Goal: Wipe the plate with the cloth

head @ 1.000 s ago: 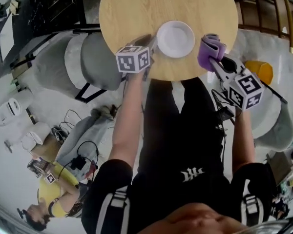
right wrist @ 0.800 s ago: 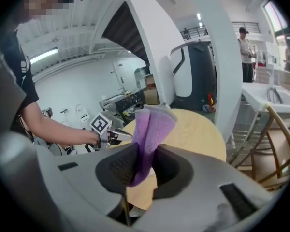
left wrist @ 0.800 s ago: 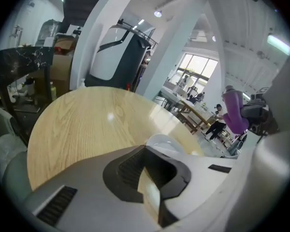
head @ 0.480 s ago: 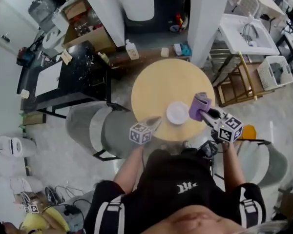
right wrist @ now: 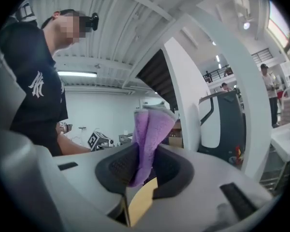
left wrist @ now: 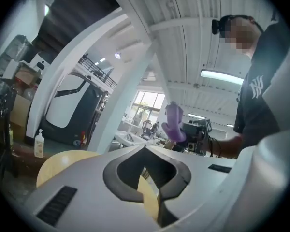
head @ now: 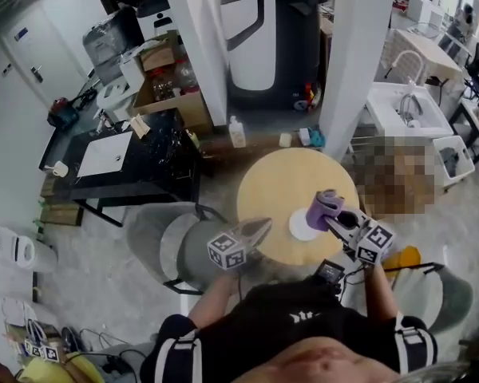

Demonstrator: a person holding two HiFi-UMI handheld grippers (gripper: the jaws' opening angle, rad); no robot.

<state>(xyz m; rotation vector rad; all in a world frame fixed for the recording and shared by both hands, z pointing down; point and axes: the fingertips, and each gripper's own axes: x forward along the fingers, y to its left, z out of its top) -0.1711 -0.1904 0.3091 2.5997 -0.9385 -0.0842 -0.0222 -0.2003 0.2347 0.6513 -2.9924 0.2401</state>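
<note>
Now that both have lifted off the table point(head: 275, 183), left gripper point(head: 263, 226) clamped shut on nothing, right gripper point(head: 335, 219) pinching the purple cloth point(head: 322, 207) above the white plate point(head: 301, 230) at the near-right edge, wiping looks paused or finished.

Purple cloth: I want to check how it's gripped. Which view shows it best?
The right gripper view. The purple cloth sits large and central there, folded and pinched between the pads of the right tool. The head view shows it small, from above. The left gripper view shows it farther off, from the side.
</note>
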